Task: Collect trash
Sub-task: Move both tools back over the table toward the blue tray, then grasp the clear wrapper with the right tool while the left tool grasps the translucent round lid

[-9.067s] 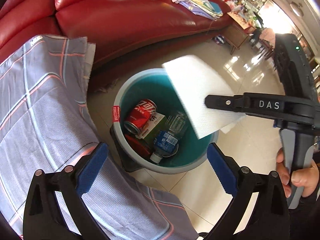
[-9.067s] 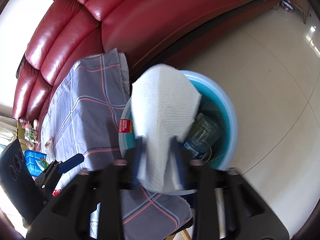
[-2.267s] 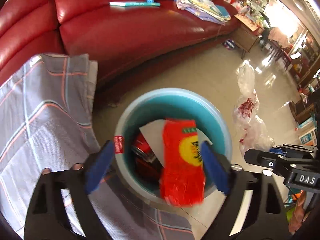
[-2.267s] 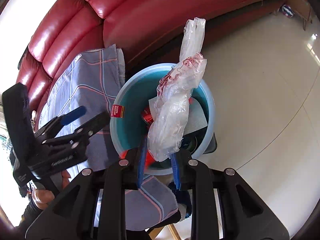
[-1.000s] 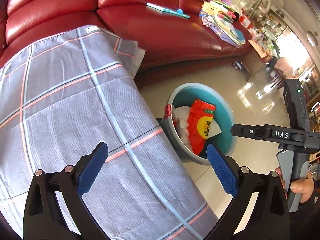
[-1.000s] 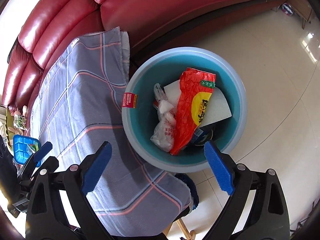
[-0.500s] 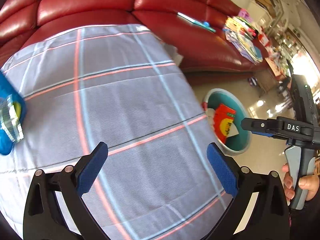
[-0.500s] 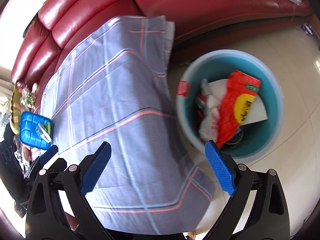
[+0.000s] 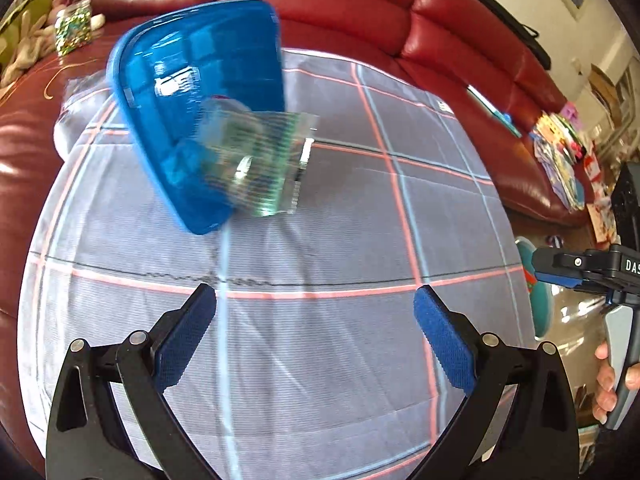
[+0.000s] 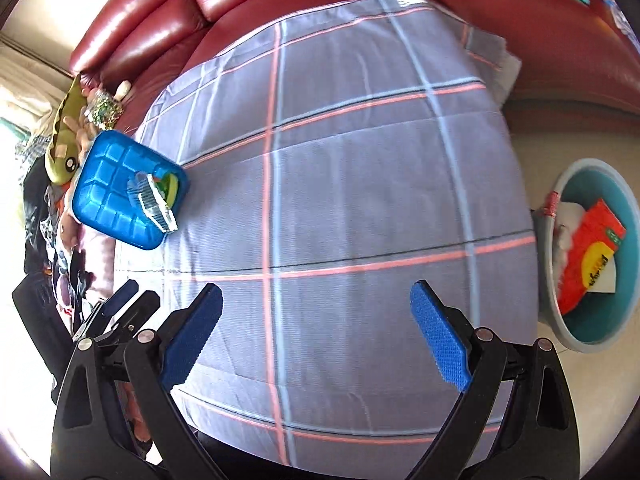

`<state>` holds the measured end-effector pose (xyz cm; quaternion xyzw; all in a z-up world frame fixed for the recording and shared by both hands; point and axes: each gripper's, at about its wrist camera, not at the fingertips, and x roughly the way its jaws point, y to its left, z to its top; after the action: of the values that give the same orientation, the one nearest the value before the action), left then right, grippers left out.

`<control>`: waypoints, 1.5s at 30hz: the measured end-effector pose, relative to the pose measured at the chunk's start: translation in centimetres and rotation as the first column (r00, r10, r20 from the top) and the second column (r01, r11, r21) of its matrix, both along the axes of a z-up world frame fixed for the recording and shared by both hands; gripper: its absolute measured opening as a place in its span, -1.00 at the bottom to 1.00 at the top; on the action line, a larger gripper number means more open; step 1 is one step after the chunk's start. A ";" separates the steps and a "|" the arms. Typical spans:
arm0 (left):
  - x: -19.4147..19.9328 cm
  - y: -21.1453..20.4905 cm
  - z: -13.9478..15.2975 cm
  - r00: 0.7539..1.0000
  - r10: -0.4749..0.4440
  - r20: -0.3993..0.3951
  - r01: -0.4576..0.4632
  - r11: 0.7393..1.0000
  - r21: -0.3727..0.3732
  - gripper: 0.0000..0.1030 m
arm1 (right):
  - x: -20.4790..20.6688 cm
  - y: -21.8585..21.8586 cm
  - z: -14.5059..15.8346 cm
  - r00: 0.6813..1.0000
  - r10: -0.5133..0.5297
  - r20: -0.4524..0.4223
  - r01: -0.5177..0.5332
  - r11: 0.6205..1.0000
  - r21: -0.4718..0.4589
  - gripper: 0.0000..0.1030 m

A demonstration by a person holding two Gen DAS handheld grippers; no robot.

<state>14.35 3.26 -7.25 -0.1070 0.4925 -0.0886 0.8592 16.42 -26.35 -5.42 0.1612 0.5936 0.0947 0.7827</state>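
Two grippers, left gripper (image 9: 314,328) and right gripper (image 10: 316,330), both spread wide and holding nothing, hovered over bare plaid cloth (image 10: 340,184) on the bench. Ahead-left of the right gripper sat a blue tray (image 10: 124,190) near the cloth's edge, a shiny wrapper (image 10: 154,198) overhanging its rim. Off the right edge stood the bin (image 10: 592,332), containing a red packet (image 10: 588,256) and white paper (image 10: 570,212).

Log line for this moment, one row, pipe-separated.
left hand-held gripper open, empty | right hand-held gripper open, empty | wrapper on blue tray | bin holds trash
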 end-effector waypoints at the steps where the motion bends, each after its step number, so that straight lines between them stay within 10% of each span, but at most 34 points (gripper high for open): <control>1: 0.1 1.1 -0.1 1.000 0.021 0.000 -0.021 1.000 -0.005 0.92 | 0.6 1.5 0.1 1.000 0.024 0.005 -0.024 1.000 0.003 0.76; 20: 3.9 10.6 -1.2 0.987 0.161 -0.013 -0.161 0.987 -0.009 0.92 | 9.2 18.7 -1.4 0.965 0.256 0.048 -0.260 0.961 0.098 0.56; 27: 4.6 11.8 -1.2 0.986 0.168 -0.016 -0.168 0.986 -0.008 0.92 | 10.2 20.3 -2.4 0.964 0.264 0.035 -0.266 0.957 0.113 0.22; 30: 4.8 11.7 -1.1 0.987 0.160 -0.014 -0.160 0.987 0.000 0.92 | 10.2 20.6 -2.8 0.963 0.266 0.031 -0.268 0.959 0.093 -0.40; 35: 4.5 11.3 -0.8 0.988 0.156 -0.005 -0.156 0.988 -0.002 0.92 | 9.0 19.7 -1.7 0.961 0.272 0.051 -0.276 0.958 0.080 -0.74; 45: 2.2 8.6 0.0 0.992 0.127 0.023 -0.127 0.992 0.021 0.92 | 5.2 12.7 -0.2 0.975 0.212 0.073 -0.216 0.975 0.045 -0.81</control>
<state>16.58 11.86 -7.22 -0.1273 0.4764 -0.0293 0.8694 21.66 -13.61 -5.65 0.1135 0.5779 0.1993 0.7832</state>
